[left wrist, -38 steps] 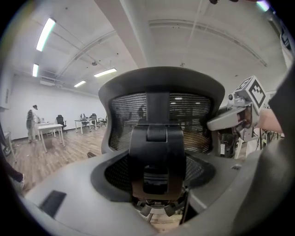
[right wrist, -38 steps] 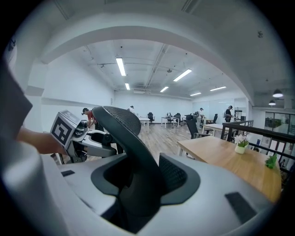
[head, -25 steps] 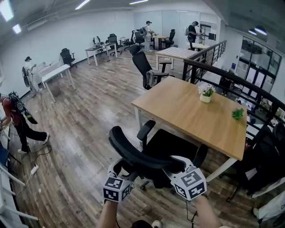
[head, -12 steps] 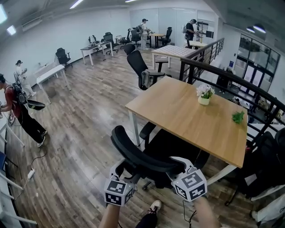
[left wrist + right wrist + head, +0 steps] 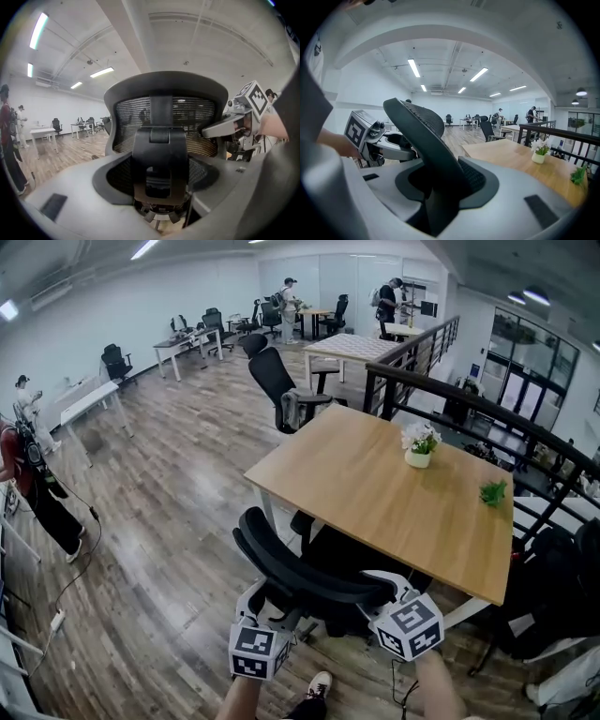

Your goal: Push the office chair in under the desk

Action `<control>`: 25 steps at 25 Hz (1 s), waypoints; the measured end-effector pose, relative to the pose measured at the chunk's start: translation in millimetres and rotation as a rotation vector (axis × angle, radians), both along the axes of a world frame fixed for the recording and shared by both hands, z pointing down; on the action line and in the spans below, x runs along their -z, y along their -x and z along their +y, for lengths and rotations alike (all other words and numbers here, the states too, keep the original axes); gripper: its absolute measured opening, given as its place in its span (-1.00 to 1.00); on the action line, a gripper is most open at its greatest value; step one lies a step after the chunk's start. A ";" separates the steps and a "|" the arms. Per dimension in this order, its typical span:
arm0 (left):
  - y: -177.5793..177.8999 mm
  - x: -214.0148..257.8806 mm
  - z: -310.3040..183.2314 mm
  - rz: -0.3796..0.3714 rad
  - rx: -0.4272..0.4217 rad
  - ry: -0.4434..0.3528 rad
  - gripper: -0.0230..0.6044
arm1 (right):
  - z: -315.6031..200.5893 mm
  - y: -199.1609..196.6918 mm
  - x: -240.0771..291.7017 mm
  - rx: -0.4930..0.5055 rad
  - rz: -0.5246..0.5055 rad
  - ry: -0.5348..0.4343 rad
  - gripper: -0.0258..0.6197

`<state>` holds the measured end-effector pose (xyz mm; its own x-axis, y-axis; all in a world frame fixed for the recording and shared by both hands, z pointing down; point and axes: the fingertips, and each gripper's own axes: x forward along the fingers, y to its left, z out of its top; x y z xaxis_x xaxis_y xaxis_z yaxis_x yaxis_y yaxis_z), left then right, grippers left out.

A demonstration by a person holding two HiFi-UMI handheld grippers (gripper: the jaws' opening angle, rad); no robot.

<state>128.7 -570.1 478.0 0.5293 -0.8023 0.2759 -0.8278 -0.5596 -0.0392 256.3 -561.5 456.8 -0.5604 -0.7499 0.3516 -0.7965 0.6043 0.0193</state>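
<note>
A black mesh office chair stands at the near side of the wooden desk, its seat partly beneath the top. My left gripper holds the backrest's left part; in the left gripper view the backrest's centre bracket sits between the jaws of the left gripper, and they look shut on it. My right gripper is at the backrest's right edge. In the right gripper view that edge runs between the closing jaws of the right gripper, pads against it.
A white flower pot and a small green plant stand on the desk. Another black chair is at its far end. A black railing runs behind. A person stands at far left. Dark chairs crowd the right.
The chair and both grippers have moved forward toward the desk, and the seat sits further beneath it. The person on the left has walked on. A shoe now shows below.
</note>
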 end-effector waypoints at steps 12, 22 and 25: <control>-46.6 5.7 -51.5 -0.001 -0.022 -0.006 0.13 | -49.9 -47.5 5.4 -0.052 -0.003 -0.002 -0.43; -80.0 6.8 -90.4 0.007 -0.054 -0.007 0.14 | -85.4 -79.9 6.7 -0.072 -0.004 0.003 -0.43; -87.3 7.1 -100.9 0.010 -0.060 -0.006 0.14 | -94.5 -87.2 6.8 -0.080 -0.004 0.007 -0.43</control>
